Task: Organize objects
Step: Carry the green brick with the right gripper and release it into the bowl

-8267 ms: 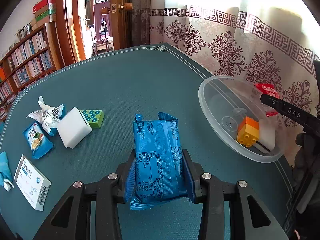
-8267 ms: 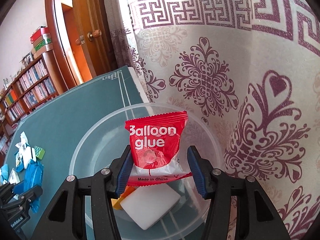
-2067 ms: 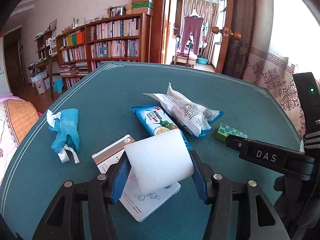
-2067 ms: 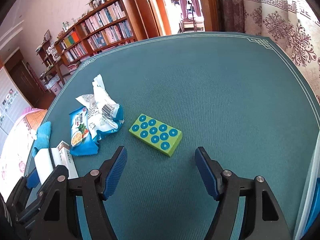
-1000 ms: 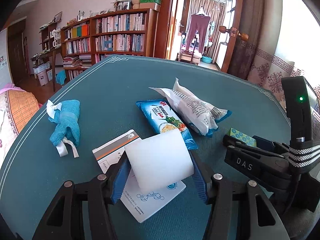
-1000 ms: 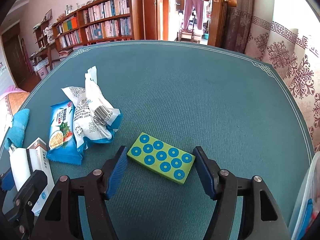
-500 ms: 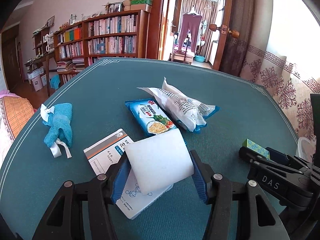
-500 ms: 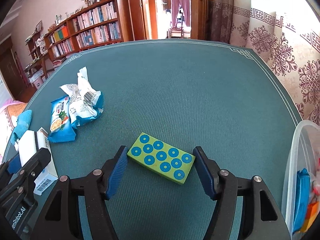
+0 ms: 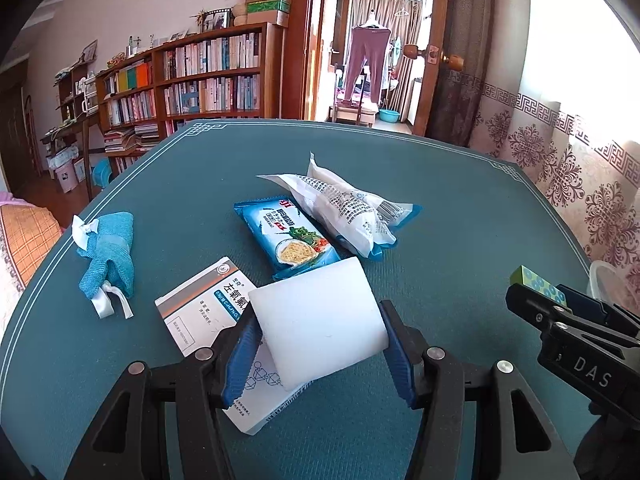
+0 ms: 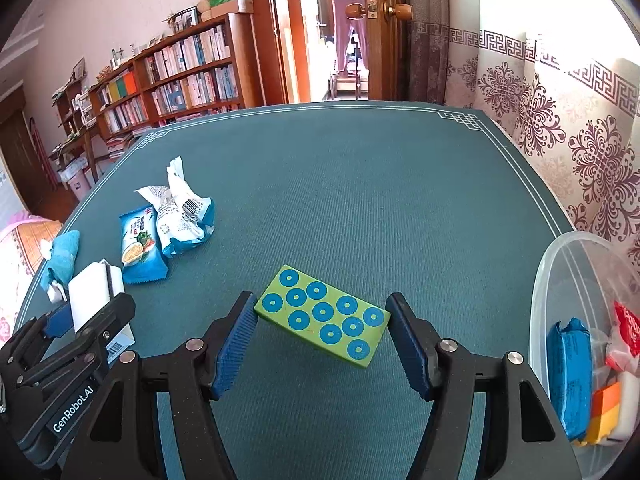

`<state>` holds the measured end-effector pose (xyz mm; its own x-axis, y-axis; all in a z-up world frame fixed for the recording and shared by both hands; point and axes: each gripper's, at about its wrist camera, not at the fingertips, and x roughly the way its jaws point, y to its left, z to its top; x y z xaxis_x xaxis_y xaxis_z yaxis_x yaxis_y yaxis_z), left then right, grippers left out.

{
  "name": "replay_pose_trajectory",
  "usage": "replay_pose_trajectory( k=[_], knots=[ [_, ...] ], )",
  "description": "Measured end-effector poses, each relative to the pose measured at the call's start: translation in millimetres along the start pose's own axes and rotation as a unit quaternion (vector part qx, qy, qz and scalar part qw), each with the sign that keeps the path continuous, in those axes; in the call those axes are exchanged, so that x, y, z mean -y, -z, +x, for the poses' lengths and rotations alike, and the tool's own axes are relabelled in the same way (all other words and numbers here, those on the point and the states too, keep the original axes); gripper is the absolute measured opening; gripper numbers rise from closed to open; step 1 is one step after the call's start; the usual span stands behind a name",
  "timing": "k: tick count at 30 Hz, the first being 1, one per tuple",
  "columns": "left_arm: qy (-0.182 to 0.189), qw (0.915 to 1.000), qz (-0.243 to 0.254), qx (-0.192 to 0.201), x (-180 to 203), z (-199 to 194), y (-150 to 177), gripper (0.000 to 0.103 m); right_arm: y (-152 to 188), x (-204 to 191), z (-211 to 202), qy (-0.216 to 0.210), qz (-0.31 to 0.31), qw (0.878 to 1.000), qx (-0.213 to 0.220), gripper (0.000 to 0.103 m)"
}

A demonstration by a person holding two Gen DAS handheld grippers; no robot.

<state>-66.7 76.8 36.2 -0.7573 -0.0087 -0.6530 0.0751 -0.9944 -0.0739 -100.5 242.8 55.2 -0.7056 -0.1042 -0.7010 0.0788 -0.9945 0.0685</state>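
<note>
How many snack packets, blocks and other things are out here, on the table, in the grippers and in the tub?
Snack packets: 4 – cracker packet, white packet, blue packet, red packet
White blocks: 2 –
Toy bricks: 2 – green, orange
Medicine box: 1 –
Blue cloth: 1 –
Total: 10

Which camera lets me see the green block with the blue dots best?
The right wrist view. There the green block sits whole between the right gripper fingers, all ten blue dots showing. The left wrist view shows only one end of it, peeking over the right gripper's black frame at the picture's right edge.
</note>
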Motion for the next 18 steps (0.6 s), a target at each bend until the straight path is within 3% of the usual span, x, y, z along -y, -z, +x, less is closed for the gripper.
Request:
replay_pose_trajectory(
  k=[18],
  knots=[
    [0.013,0.9995,0.029,0.007,12,-5,7,0.060,2,51,-44,0.047,0.040,0.997,0.045,0.067]
  ],
)
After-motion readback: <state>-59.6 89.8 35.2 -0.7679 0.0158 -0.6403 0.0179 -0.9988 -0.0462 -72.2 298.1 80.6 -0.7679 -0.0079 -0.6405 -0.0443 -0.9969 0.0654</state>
